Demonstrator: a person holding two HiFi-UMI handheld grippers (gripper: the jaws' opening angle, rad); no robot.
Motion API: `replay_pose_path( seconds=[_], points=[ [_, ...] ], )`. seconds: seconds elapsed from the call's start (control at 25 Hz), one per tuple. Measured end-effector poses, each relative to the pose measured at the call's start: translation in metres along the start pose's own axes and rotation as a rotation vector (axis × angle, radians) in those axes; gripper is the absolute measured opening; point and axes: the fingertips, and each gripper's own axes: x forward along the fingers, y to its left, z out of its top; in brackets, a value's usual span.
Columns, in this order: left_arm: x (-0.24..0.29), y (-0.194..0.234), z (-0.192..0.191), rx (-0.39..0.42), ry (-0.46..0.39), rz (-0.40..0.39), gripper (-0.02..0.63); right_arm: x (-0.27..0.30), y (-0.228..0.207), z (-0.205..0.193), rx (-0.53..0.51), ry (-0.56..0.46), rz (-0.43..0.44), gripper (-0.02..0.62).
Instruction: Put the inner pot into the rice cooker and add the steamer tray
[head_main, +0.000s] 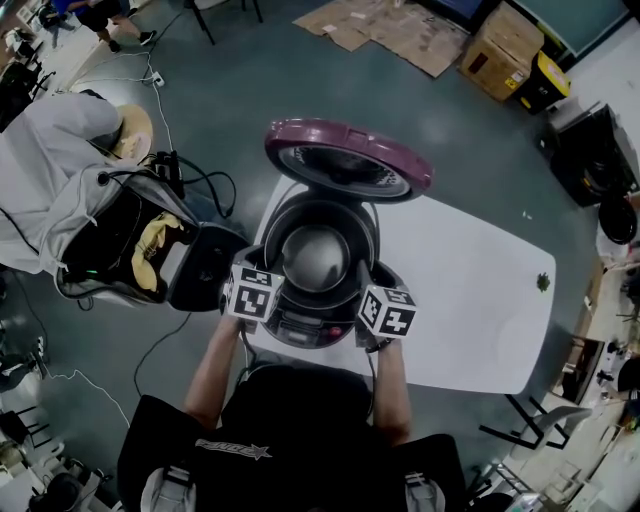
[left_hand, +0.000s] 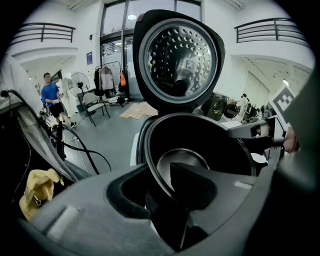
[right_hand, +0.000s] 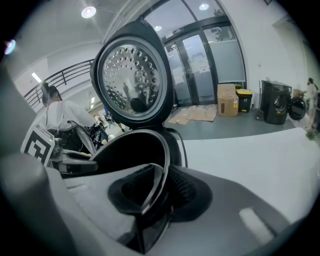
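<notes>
Grey-blue smooth floor (head_main: 230, 90), with flattened cardboard (head_main: 385, 25) lying at the far side and an open bag (head_main: 130, 250) with loose cables to the left. A white, matte, rounded-corner table (head_main: 470, 290) carries the rice cooker (head_main: 310, 325) at its near edge. The cooker's lid (head_main: 345, 160) stands open and upright: maroon shell outside, a round perforated metal plate (left_hand: 177, 55) inside. The inner pot (head_main: 315, 255), dark-walled with a dull metallic base and a thin rolled rim, sits in the cooker's opening; whether it is fully seated cannot be determined. The left gripper (left_hand: 162, 185) is clamped on the pot's rim at the left side, and the right gripper (right_hand: 160, 192) is clamped on the rim at the right, one pad inside the wall and one outside in each case. The cooker's front panel is partly covered by the grippers' marker cubes. The person's torso is cut off at the lower frame edge.
</notes>
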Motion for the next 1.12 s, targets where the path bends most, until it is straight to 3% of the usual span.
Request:
replay_pose_path(
  seconds=[0.2,0.32,0.76,0.96,1.12],
  points=[
    [0.001,0.000,0.003,0.000,-0.004,-0.006,0.140,0.001,0.001,0.003,0.000,-0.010,0.018,0.102],
    [0.000,0.002,0.007,-0.002,-0.025,0.001,0.158,0.000,0.004,0.010,-0.033,-0.039,0.011,0.183],
    [-0.008,0.001,0.047,-0.001,-0.142,0.031,0.187,-0.008,-0.001,0.050,-0.108,-0.109,-0.001,0.192],
    [-0.026,0.007,0.082,-0.002,-0.238,0.056,0.187,-0.020,0.008,0.083,-0.163,-0.196,0.027,0.192],
    [-0.069,-0.013,0.086,-0.009,-0.387,0.054,0.177,-0.067,0.025,0.085,-0.288,-0.341,0.016,0.192]
  ],
)
